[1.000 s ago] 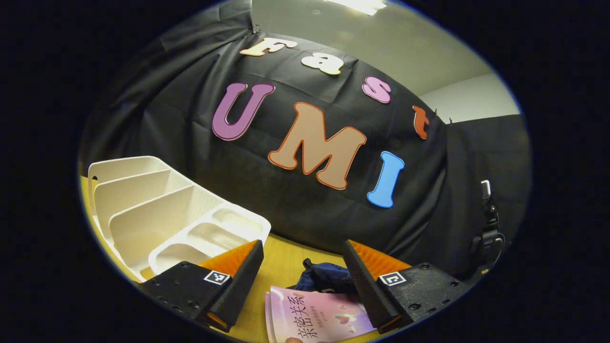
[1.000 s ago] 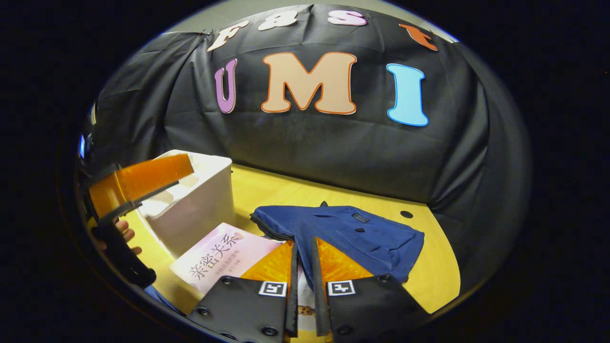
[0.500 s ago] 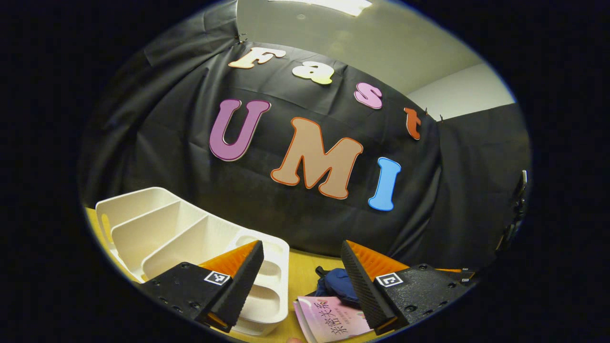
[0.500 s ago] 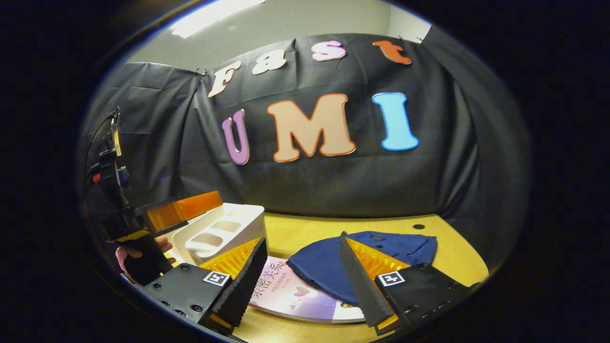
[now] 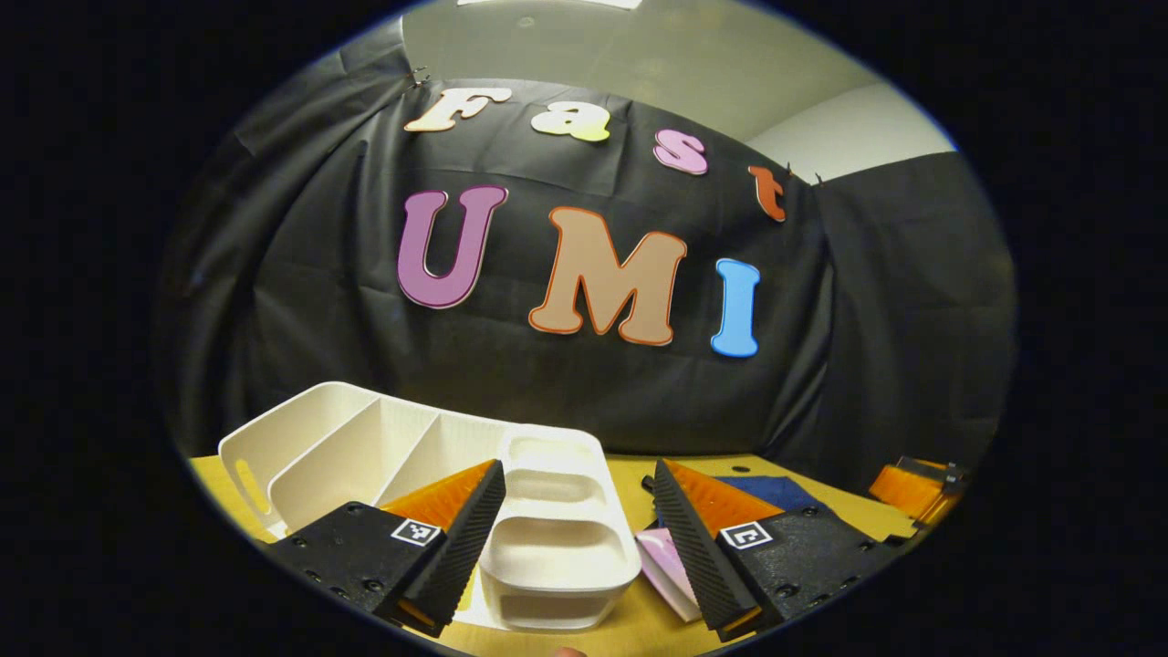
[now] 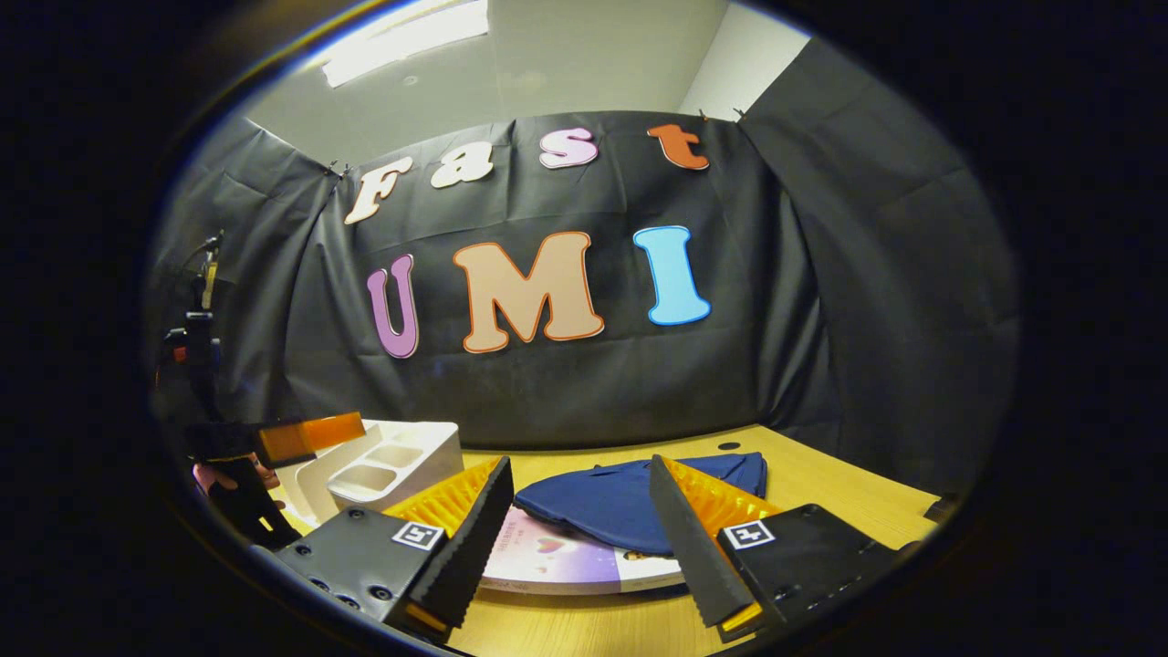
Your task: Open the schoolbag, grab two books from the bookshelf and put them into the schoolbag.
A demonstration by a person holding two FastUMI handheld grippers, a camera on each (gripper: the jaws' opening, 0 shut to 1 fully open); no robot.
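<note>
The blue schoolbag (image 6: 620, 497) lies flat on the wooden table (image 6: 821, 493). A pink book (image 6: 566, 557) lies flat with its far end under or inside the bag's edge; I cannot tell which. My right gripper (image 6: 579, 463) is open just in front of them and holds nothing. The white bookshelf (image 5: 365, 447) stands at the left with bare slots, and my left gripper (image 5: 578, 467) is open in front of its low end. In the left gripper view the pink book (image 5: 666, 570) and the bag (image 5: 776, 491) peek out by the right finger.
In the right gripper view the bookshelf (image 6: 392, 461) stands left of the bag, with the left gripper (image 6: 315, 431) and a hand (image 6: 228, 474) beside it. The right gripper (image 5: 912, 484) shows at the far right of the left gripper view. Black cloth walls the table's back.
My right gripper went from shut at the book to open and drew back low over the table. My left gripper swung left, from the book to the bookshelf.
</note>
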